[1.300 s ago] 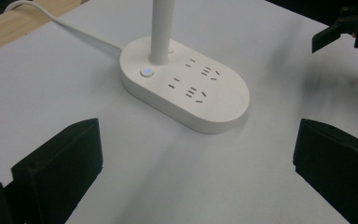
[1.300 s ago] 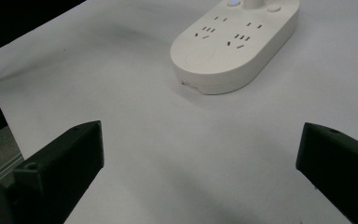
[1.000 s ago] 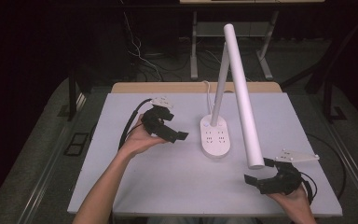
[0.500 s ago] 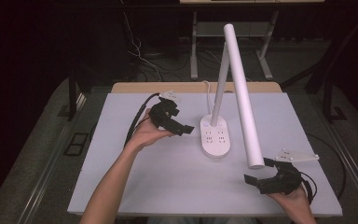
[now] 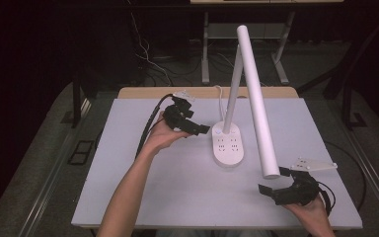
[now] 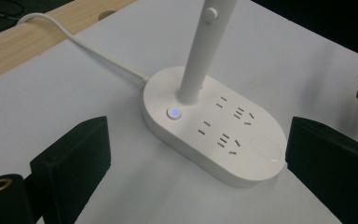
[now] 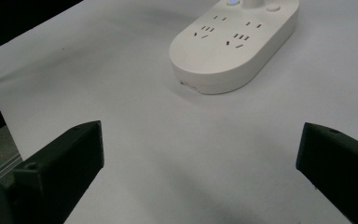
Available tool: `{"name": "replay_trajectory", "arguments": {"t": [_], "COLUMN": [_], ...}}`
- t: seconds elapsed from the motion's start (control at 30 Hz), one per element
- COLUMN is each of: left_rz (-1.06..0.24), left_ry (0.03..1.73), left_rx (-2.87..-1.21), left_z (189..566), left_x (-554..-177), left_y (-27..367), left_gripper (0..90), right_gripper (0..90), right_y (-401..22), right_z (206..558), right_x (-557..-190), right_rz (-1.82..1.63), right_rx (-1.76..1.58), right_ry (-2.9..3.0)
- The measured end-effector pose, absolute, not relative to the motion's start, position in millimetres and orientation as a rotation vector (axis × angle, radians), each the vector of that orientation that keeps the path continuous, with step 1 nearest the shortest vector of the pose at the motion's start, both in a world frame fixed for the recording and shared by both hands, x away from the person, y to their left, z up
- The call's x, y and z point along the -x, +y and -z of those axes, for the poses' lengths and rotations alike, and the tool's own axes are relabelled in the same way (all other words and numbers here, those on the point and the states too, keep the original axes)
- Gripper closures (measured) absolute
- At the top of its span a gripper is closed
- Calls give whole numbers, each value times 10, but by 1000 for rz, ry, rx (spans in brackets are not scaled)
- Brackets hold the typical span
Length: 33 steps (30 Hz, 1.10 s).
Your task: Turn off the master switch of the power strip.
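Hovering L gripper (image 5: 197, 129) by smooth oval lamp base (image 6: 214, 126), glossy white plastic

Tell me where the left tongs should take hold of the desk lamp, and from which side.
Probably the slim upright post just above the oval base, coming from the lamp's left, where the left tongs hover open. The post looks narrow enough to fit between the jaws; the base looks too wide and low.

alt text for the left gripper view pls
A white desk lamp base with built-in sockets and a lit blue button sits on a white table, framed between the left gripper's open black jaws.
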State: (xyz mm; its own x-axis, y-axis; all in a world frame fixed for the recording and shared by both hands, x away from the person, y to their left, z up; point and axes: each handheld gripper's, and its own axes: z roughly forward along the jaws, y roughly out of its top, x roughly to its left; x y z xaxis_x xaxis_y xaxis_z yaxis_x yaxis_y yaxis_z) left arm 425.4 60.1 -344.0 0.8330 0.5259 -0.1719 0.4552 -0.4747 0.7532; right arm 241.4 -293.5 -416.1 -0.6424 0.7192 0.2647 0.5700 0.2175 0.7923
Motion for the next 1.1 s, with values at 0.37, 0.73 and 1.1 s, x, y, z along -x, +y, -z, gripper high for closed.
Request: {"name": "replay_trajectory", "arguments": {"t": [0.37,0.73,1.1], "left_rz": [-86,-67,-42], "left_ry": [748,796,833], "left_rx": [-2116,-2067,-2037], "left_z": [3553,3630,3763], "left_x": [-4376,-4455,-4512], "left_y": [523,476,376], "left_gripper": [111,172,277], "right_gripper": [0,0,1], "right_y": [-2932,-2938,-2937], "right_z": [4159,4163,4168], "right_x": [-2419,-2420,-2420], "right_rz": [-1398,-1398,-1397], "right_rx": [-1250,-1246,-1251], "right_ry": [2326,2326,2327]}}
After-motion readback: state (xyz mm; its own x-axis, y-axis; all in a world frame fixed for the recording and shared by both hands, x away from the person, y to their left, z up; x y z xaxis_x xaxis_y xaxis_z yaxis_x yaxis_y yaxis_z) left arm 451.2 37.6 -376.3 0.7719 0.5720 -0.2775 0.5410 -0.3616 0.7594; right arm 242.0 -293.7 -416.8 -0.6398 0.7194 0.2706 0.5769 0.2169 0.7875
